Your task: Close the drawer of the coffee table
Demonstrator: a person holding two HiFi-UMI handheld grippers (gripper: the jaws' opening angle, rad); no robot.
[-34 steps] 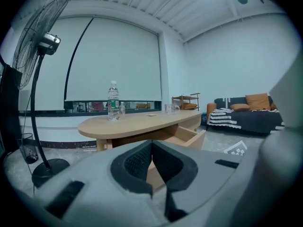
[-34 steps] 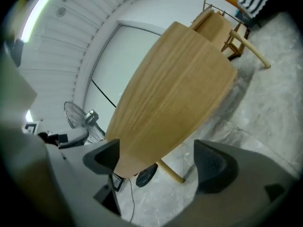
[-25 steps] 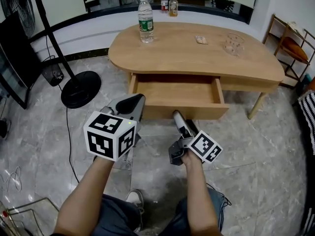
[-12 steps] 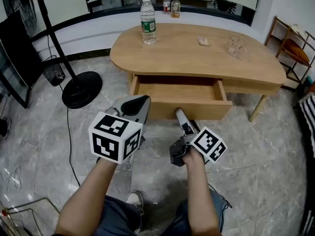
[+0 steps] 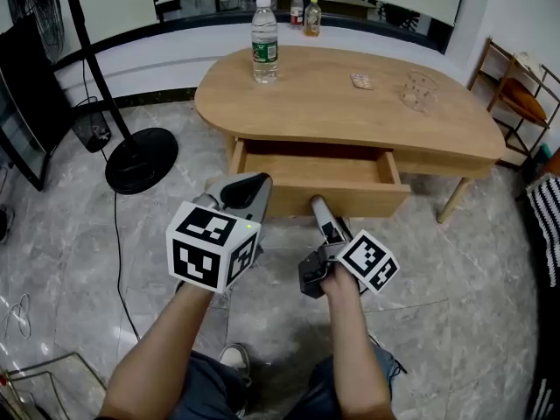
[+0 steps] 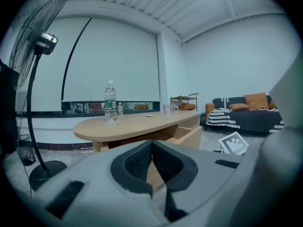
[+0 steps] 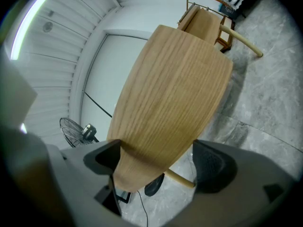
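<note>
Right hand-held gripper (image 5: 317, 203) (jaws apart) nears the drawer (image 5: 367, 201); left hand-held gripper (image 5: 248, 184) stays closed.

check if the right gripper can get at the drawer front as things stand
Probably yes. The right gripper is just short of the open drawer front, its fingers apart, and the front fills its own view with nothing between them.

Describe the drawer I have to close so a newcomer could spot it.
Start at the oval wooden coffee table in the middle of the grey tiled floor. Under its near edge sits one wooden drawer, the only part pulled out, its bare inside showing.
</note>
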